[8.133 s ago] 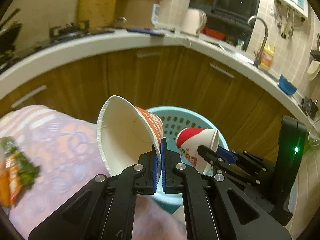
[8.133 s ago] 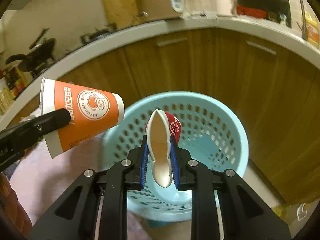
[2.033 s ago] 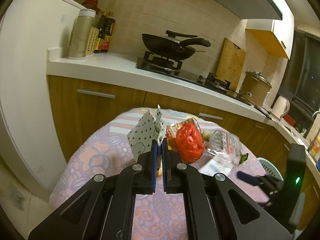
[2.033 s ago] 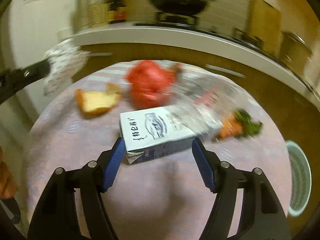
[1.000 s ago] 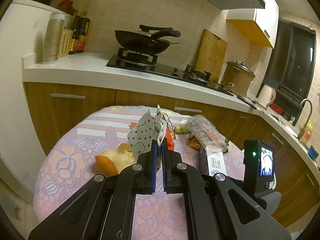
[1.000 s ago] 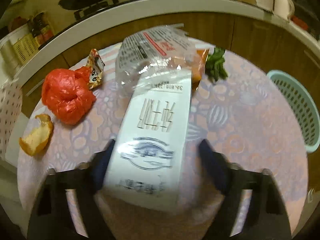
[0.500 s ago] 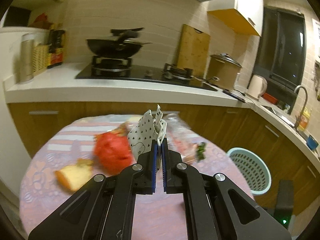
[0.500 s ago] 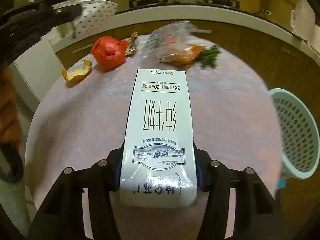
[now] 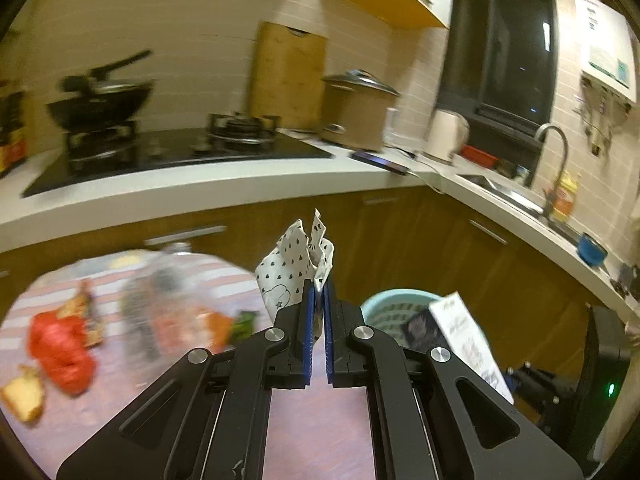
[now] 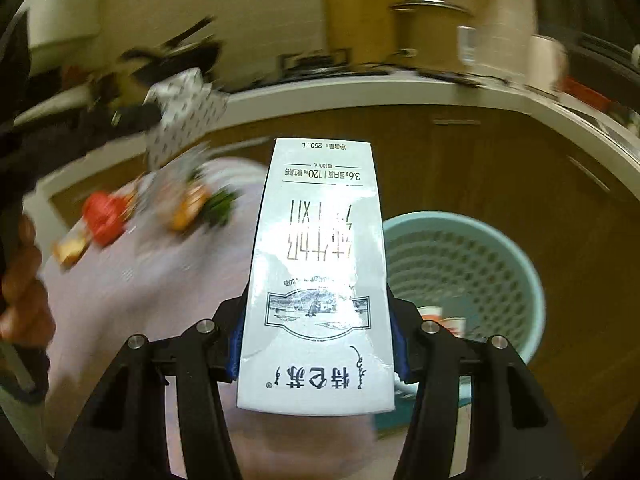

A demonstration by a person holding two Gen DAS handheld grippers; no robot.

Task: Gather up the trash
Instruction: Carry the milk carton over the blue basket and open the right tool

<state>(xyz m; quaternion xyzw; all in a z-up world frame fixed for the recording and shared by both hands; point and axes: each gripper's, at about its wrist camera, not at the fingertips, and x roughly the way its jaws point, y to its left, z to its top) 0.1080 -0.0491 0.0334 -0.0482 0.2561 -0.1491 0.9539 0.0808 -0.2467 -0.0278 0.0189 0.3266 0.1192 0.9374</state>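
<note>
The main risk lay in the release. The right gripper (image 10: 316, 344) was clamped on the milk carton (image 10: 316, 280) by its 2 long sides, near the end closest to the camera, so most of the carton stuck out in front of the jaws. The carton's far end was short of the blue basket (image 10: 500, 240) and to its left, over the table (image 10: 120, 288). If the jaws parted there, the carton would probably hit the rim or drop onto the table's edge. It was also a smooth, glossy box, so a fast swing could let it pivot between the pads.

The left gripper (image 9: 316, 312) was closed on a crumpled white wrapper with dark dots (image 9: 296, 268), pinched by its lower edge, the rest standing up above the fingertips. That paper was light and would likely flutter sideways if let go high above the basket. From the left wrist view the basket (image 9: 388, 300) sat just right of the gripper tips and lower, beyond the table's right edge.

Both views were motion-blurred, so distances were hard to judge. With both grippers heading to 1 opening, they could bump over the rim. The red bag (image 9: 60, 352), the peel (image 9: 22, 398) and the clear packet (image 9: 160, 312) lay near the table's far-left edge, well apart from both tools.
</note>
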